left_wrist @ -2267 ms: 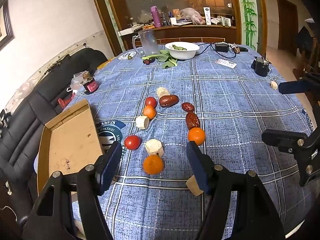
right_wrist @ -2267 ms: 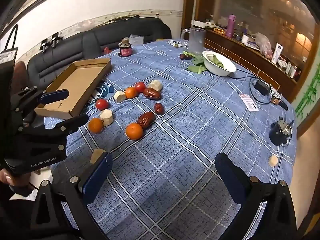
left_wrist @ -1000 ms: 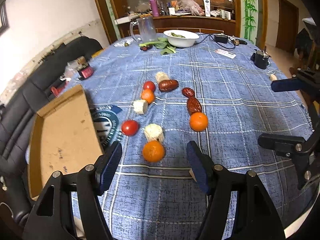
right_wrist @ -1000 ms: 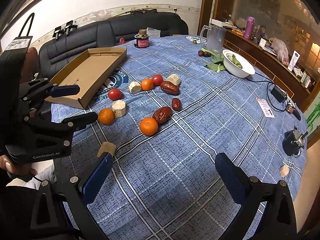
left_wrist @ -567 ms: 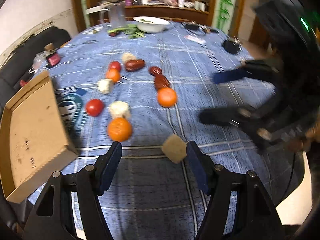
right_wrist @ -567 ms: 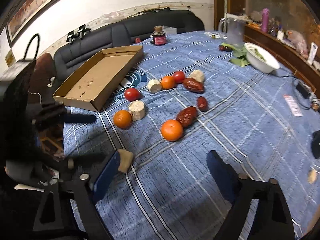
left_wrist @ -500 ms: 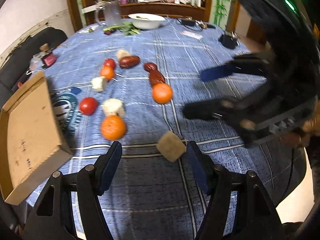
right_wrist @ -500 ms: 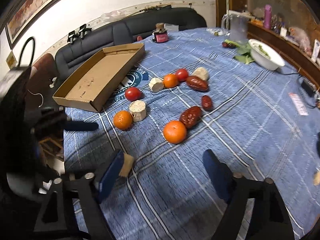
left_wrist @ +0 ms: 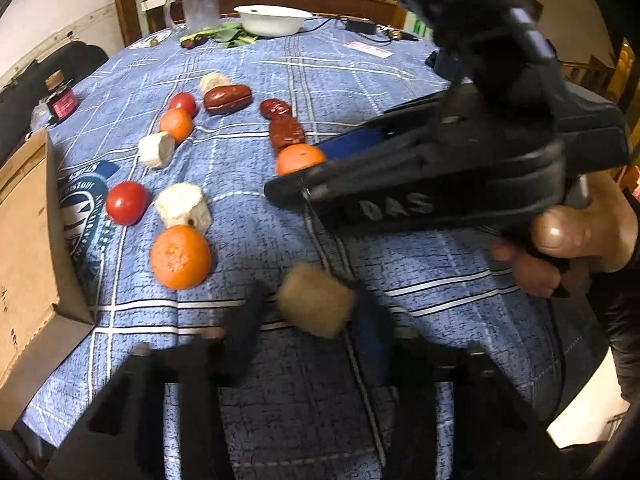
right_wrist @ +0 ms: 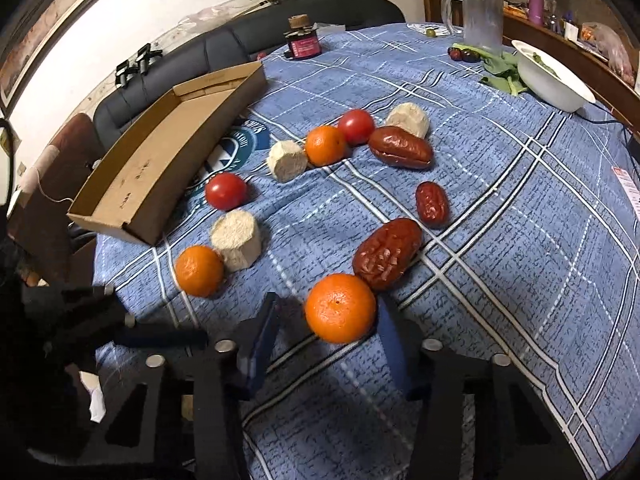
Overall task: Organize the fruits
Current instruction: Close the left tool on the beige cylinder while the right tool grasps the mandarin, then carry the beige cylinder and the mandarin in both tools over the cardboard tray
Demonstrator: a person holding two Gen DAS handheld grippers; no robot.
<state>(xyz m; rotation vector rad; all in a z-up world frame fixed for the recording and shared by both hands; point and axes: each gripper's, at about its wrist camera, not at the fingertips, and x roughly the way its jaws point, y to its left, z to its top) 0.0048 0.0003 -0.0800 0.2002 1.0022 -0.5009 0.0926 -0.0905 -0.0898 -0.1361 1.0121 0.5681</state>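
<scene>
On the blue checked cloth lie oranges, tomatoes, red dates and pale chunks. A tan chunk (left_wrist: 316,300) sits between the blurred fingers of my left gripper (left_wrist: 308,330). Its jaws are closing and the pads stand right at the chunk's sides. In the right wrist view an orange (right_wrist: 340,308) lies between the fingers of my right gripper (right_wrist: 330,340). Those jaws are closing too, with a gap left of the fruit. A wrinkled date (right_wrist: 386,254) touches that orange. The cardboard tray (right_wrist: 160,160) stands open at the left, with nothing in the part I see.
A hand (left_wrist: 560,248) holds the right gripper's black body across the left view. Another orange (left_wrist: 180,256), a pale chunk (left_wrist: 182,204) and a tomato (left_wrist: 126,202) lie near the tray (left_wrist: 28,240). White bowl (left_wrist: 272,20), pitcher (left_wrist: 200,0) and jar (right_wrist: 302,42) stand far back.
Both grippers have sunk toward the table and tipped downward. Their jaws have narrowed, the left around the tan chunk, the right around an orange. The right gripper swung into the left view.
</scene>
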